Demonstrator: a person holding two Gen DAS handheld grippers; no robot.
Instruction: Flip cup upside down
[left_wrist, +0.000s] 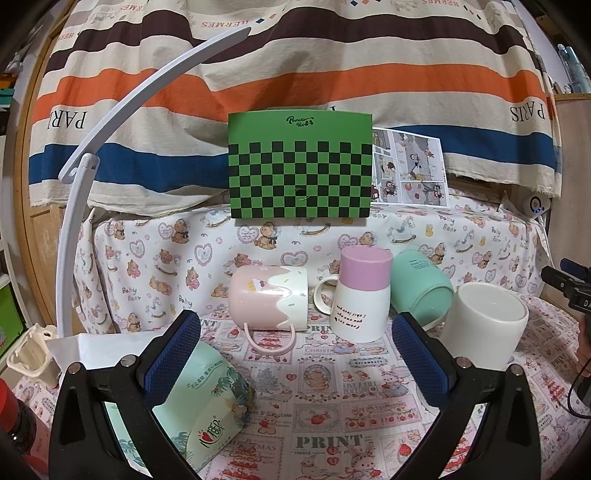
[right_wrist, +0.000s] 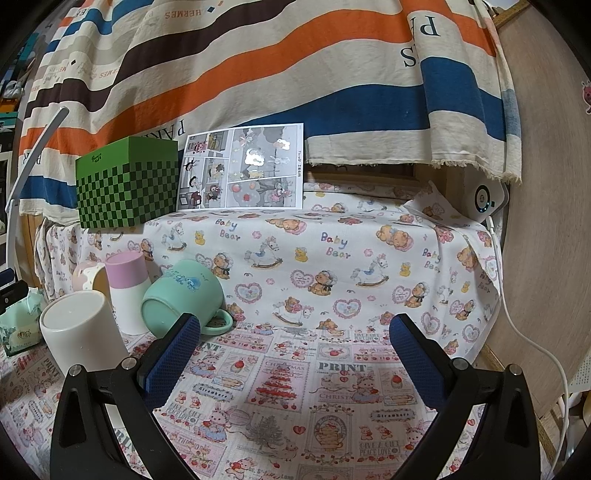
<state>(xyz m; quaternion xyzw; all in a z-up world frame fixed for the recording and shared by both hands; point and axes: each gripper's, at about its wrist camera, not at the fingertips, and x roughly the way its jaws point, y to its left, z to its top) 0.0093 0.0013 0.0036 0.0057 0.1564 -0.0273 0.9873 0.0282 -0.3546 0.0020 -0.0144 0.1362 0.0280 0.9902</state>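
Several cups stand close together on the printed cloth. A pink cup with cream glaze (left_wrist: 267, 302) lies on its side, handle toward me. A pink-and-white mug (left_wrist: 362, 293) stands upside down. A mint green cup (left_wrist: 421, 290) lies tilted on its side; it also shows in the right wrist view (right_wrist: 183, 299). A plain white cup (left_wrist: 484, 325) stands upside down; it also shows in the right wrist view (right_wrist: 79, 330). My left gripper (left_wrist: 295, 354) is open and empty, just short of the cups. My right gripper (right_wrist: 295, 354) is open and empty, to the right of the cups.
A tissue pack (left_wrist: 207, 402) lies by my left finger. A green checkered box (left_wrist: 299, 166) and a comic sheet (left_wrist: 410, 166) stand on the raised ledge behind. A white lamp arm (left_wrist: 110, 122) curves at left. A white cable (right_wrist: 532, 343) runs at right.
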